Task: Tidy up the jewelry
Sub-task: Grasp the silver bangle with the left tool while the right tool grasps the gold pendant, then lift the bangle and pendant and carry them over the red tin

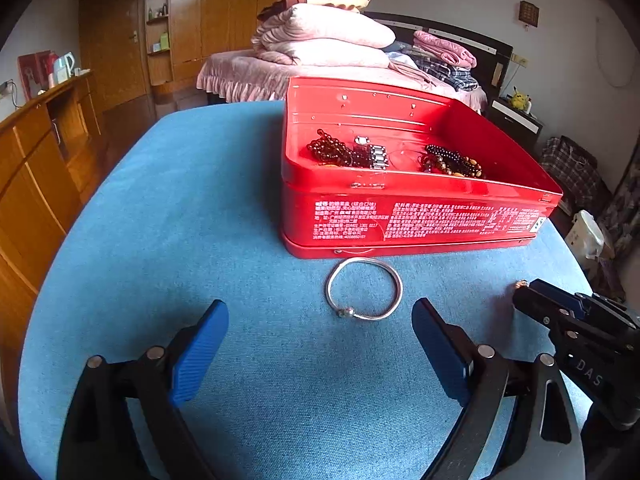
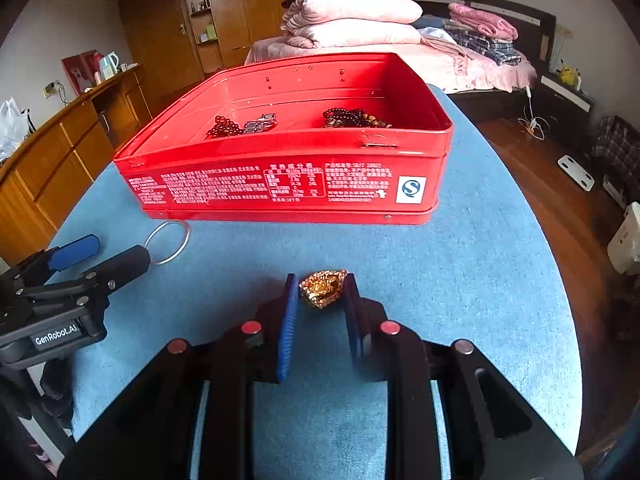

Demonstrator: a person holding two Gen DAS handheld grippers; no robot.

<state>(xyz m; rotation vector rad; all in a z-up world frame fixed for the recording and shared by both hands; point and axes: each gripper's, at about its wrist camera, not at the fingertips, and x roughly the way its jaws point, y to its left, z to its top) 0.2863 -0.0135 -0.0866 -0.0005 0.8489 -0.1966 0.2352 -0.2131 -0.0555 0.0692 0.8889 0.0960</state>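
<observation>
An open red tin box (image 1: 420, 216) (image 2: 288, 152) stands on the blue table and holds dark red beads (image 1: 332, 152), a metal link bracelet (image 1: 378, 156) and brown bead strings (image 1: 454, 160). A silver bangle (image 1: 363, 289) (image 2: 168, 242) lies flat just in front of the box. My left gripper (image 1: 320, 328) is open, low over the table, with the bangle just ahead between its fingers. My right gripper (image 2: 322, 292) is shut on a gold ornament (image 2: 323, 289) at table level; it also shows at the right of the left wrist view (image 1: 560, 312).
The blue cloth table (image 1: 200, 240) has rounded edges close on both sides. A wooden cabinet (image 1: 36, 152) runs along the left. A bed with folded quilts (image 1: 320, 36) stands behind the table.
</observation>
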